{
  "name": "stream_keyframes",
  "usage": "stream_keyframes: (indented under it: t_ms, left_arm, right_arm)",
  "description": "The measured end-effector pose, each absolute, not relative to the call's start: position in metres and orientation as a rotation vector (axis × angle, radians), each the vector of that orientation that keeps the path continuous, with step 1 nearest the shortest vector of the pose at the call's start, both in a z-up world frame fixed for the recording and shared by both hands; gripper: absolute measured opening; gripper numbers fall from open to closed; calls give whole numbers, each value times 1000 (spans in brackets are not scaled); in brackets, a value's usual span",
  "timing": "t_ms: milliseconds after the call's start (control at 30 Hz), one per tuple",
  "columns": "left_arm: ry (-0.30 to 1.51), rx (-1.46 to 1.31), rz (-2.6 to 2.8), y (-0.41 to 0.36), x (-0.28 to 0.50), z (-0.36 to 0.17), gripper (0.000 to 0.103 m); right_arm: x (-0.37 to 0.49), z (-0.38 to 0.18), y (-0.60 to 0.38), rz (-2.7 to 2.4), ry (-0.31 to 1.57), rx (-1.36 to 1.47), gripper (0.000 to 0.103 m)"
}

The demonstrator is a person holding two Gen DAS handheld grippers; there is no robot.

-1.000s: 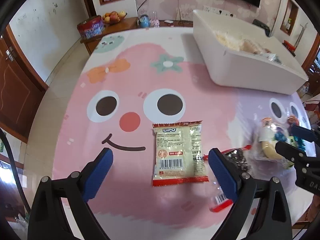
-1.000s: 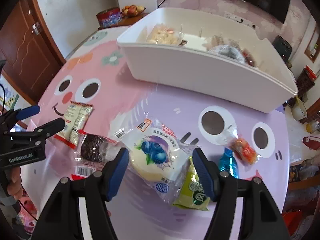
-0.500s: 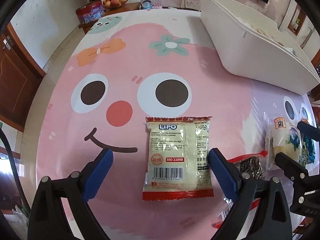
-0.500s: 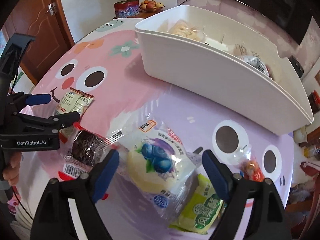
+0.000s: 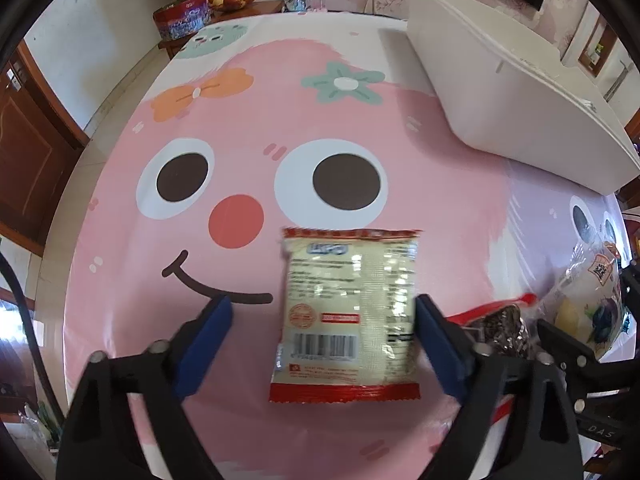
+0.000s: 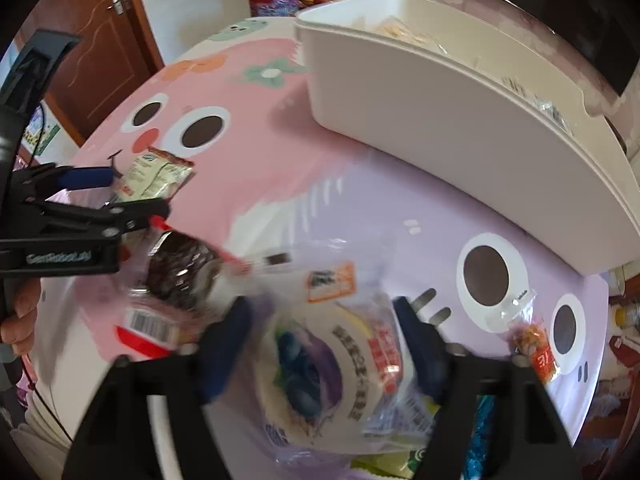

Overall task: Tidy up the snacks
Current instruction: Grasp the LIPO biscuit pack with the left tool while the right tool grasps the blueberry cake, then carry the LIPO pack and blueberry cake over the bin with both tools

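on the pink cartoon-face tablecloth [image 5: 248, 92], the left gripper [image 5: 322, 320] is hovering with its blue-padded fingers [image 5: 208, 340] spread wide around a pale biscuit packet [image 5: 348, 312] with red edges — the right pad is sitting just beside the packet's right edge, the left pad well apart from it. the packet is lying flat, barcode side up, below the printed eye. to its right a dark chocolate snack pack [image 6: 180, 272] is lying near the left gripper's outer finger. the right gripper [image 6: 320, 340] is standing open around a clear blueberry cake bag [image 6: 320, 364], blurred — whether its pads are touching the bag cannot be told. a small orange snack packet [image 6: 534, 340] is lying farther right. the white bin [image 6: 460, 120] is sitting at the back of the table, snacks showing over its rim.
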State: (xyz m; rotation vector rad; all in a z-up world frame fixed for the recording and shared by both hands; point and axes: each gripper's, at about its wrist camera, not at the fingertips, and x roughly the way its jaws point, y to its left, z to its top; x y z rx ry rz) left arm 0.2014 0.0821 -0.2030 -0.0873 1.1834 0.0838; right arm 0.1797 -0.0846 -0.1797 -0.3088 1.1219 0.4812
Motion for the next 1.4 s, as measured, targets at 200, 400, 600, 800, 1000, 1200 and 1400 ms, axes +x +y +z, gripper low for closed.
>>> stream_keyframes:
  t_ms: [200, 400, 600, 800, 1000, 1200, 1400]
  left_arm:
    - [1152, -85, 59, 76, 196, -195, 45]
    - [1148, -110, 38, 71, 187, -186, 44]
    - [1088, -110, -12, 60, 181, -151, 44]
    - [979, -62, -84, 41, 191, -87, 45]
    - [852, 3, -142, 15, 216, -11, 45]
    - [770, 39, -168, -8, 253, 49, 45]
    - [734, 58, -143, -25, 302, 75, 45]
  right_arm:
    - [177, -174, -90, 486, 1128, -239, 43]
    - [173, -161, -101, 467, 1106, -183, 37]
    - [169, -131, -115, 445, 1060, -136, 37]
    - [175, -74, -133, 414, 962, -90, 37]
    - [202, -3, -155, 362, 866, -32, 37]
    - [243, 63, -173, 275, 775, -2, 37]
    - [291, 95, -188, 207, 745, 49, 37]
